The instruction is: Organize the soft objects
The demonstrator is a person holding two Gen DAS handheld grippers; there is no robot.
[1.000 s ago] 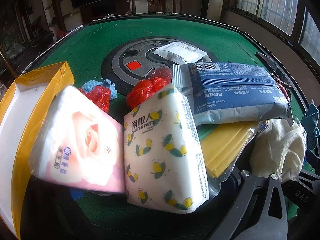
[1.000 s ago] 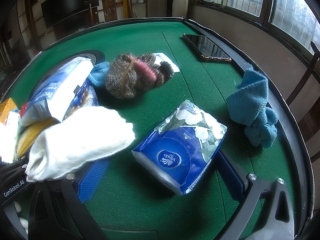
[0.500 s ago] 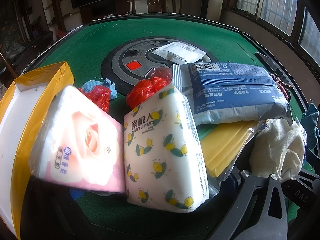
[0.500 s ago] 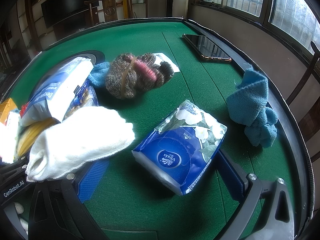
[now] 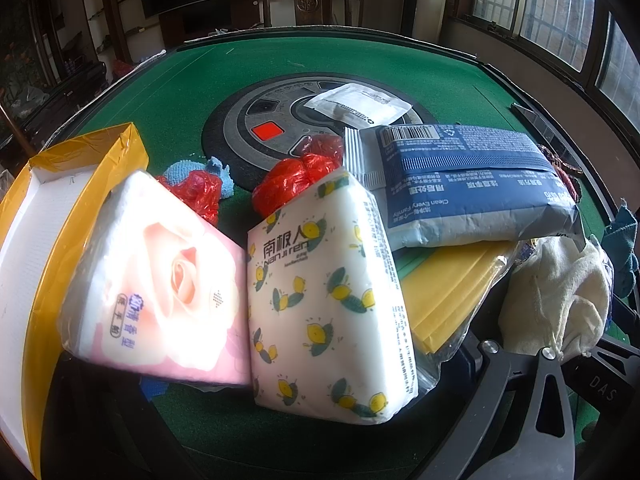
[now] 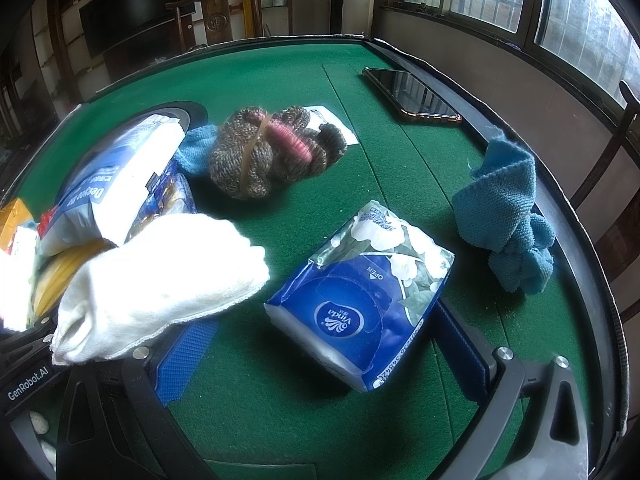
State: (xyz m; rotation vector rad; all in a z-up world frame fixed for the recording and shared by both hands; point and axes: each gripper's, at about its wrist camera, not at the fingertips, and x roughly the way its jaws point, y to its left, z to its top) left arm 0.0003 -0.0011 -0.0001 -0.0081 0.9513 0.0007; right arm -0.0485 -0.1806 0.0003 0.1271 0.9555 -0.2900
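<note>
In the left wrist view a pink rose tissue pack (image 5: pixel 160 280) and a lemon-print tissue pack (image 5: pixel 328 300) lie side by side on the green table between my left gripper's (image 5: pixel 304 368) wide-open fingers, mostly hidden under them. A blue wipes pack (image 5: pixel 472 184) lies on a yellow packet (image 5: pixel 448 292). In the right wrist view a blue Vinda tissue pack (image 6: pixel 360 296) lies between my right gripper's (image 6: pixel 320 344) open blue fingers (image 6: pixel 184 360). A white rolled towel (image 6: pixel 160 284) rests over the left finger. A brown yarn bundle (image 6: pixel 272 148) and a blue cloth (image 6: pixel 508 216) lie beyond.
A yellow-edged white box (image 5: pixel 52 216) stands at the left. Red plastic bags (image 5: pixel 296 176), a small blue cloth (image 5: pixel 188 168) and a clear sachet (image 5: pixel 360 104) lie by the table's round centre console (image 5: pixel 256 128). A phone (image 6: pixel 412 96) lies near the far right rim.
</note>
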